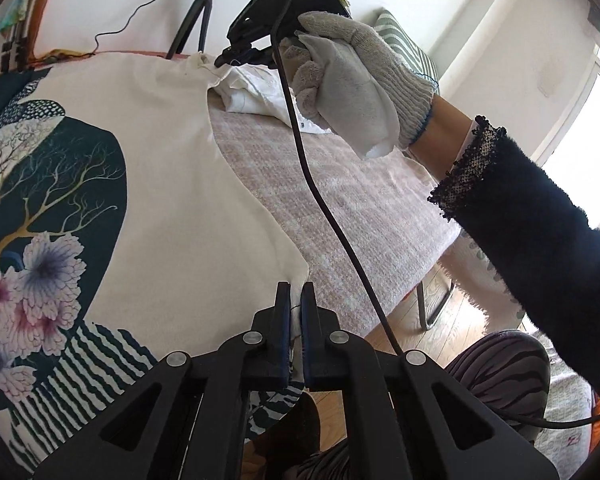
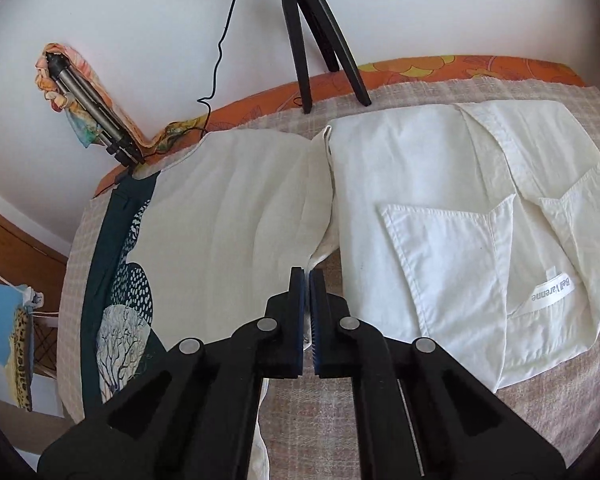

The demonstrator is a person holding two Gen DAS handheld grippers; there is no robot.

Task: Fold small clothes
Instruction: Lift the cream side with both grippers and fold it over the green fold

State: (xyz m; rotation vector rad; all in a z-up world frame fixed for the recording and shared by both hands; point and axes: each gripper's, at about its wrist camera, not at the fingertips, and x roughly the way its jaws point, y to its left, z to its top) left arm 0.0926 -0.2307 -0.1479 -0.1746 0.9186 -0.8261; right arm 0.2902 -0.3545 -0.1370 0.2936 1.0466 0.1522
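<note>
A cream printed garment [image 1: 172, 184] with a dark teal tree-and-flower design lies spread on the table. My left gripper [image 1: 296, 292] is shut on its near corner edge. My right gripper [image 2: 308, 276] is shut on the garment's other edge [image 2: 236, 216]; in the left wrist view it shows at the far end [image 1: 240, 54], held by a gloved hand [image 1: 352, 76]. A folded white shirt [image 2: 460, 216] with a label lies flat to the right of the printed garment.
The table has a pinkish woven cover [image 1: 340, 208] over an orange patterned cloth [image 2: 440, 66]. A black tripod [image 2: 316, 32] stands at the back edge by the wall. A second tripod wrapped in a scarf [image 2: 84, 104] leans at the back left. A cable [image 1: 320, 200] hangs across.
</note>
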